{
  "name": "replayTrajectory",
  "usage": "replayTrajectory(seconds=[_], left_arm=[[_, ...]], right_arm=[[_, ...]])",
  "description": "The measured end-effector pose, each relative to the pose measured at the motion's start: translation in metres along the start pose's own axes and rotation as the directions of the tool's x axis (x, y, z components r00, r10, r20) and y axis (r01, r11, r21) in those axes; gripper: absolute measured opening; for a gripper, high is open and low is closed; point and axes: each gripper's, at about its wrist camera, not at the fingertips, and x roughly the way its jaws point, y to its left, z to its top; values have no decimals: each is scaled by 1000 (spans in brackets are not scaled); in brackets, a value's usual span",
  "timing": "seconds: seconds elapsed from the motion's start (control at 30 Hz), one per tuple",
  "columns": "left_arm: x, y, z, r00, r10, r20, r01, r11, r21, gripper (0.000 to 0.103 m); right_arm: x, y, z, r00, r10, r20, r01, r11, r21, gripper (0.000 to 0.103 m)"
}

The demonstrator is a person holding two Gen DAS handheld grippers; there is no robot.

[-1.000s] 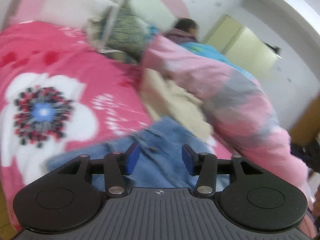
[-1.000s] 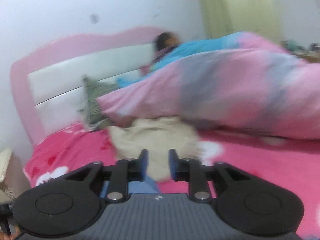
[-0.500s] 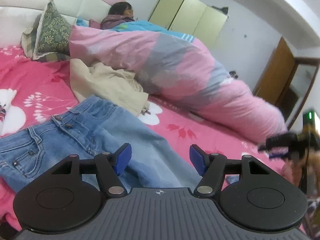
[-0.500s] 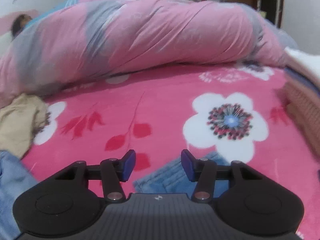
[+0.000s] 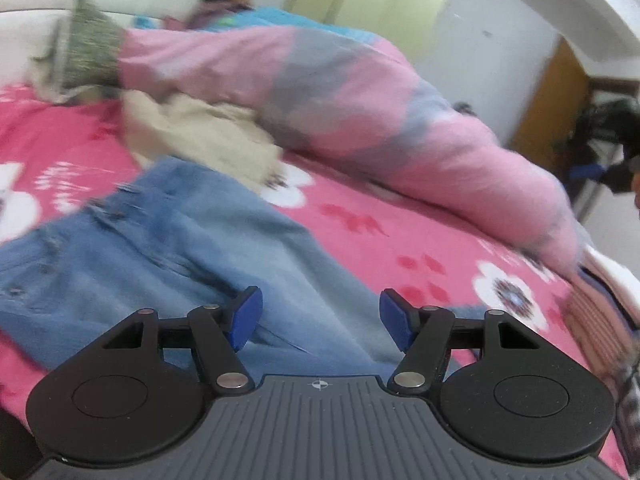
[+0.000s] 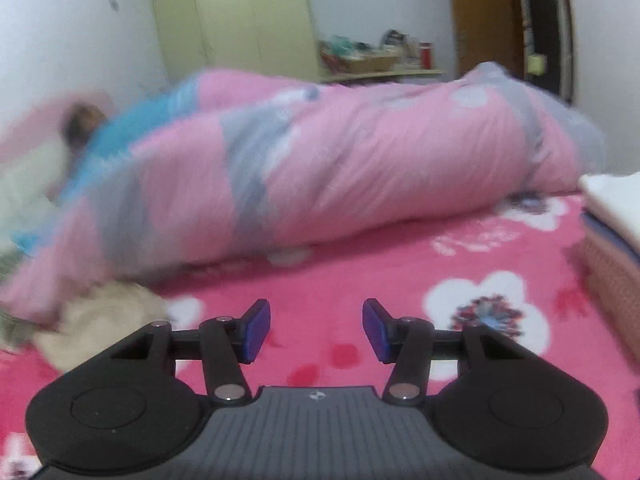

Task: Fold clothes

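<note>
Left claw (image 5: pixel 321 320) wide, nothing between the blue pads, hovering right over the jeans (image 5: pixel 168 248); jaws opened further over the last second and now settled. Jeans spread flat on the pink flowered bed (image 5: pixel 400 240), directly under and ahead-left of that claw, long axis running from the waistband at far left down toward lower right, a leg passing beneath the claw. Right claw (image 6: pixel 316 330) about half open, also empty, jaws widened a moment ago and now steady, pointing over bare bedsheet with no denim in its view, so farther from the jeans. Left hand nearer; likely next a drop onto the leg fabric just below. Beyond the jeans, cream garment (image 5: pixel 208 140) bunched against the rolled pink quilt (image 5: pixel 360 100), touching it. Farther back, a person's head by the headboard, blurred.
</note>
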Motion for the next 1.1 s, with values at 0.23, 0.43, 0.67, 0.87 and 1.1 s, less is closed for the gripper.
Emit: replayTrajectory(seconds=[0.23,0.43,0.67,0.87,1.1], left_arm=[[36,-34,-29,948,-273,-160,296,945,141,77],[67,-64,-54,924,-278,-263,354,883,309,80],[71,-63,-75,925,-262,-275,346,880,326,81],[66,-63,-77,928,-260,-265,342,878,334,81],[63,-66,-83,934,-236,-270,326,871,368,81]], right_arm=[[3,-103,-94,984,-10,-180,-11,993,-114,62],[76,-124,-144,937,-40,-347,-4,992,-127,62],[158,-85,-152,903,-106,-417,-60,929,-366,76],[149,-113,-149,926,-51,-375,-28,979,-202,5],[61,-176,-140,990,-8,-141,14,999,41,1]])
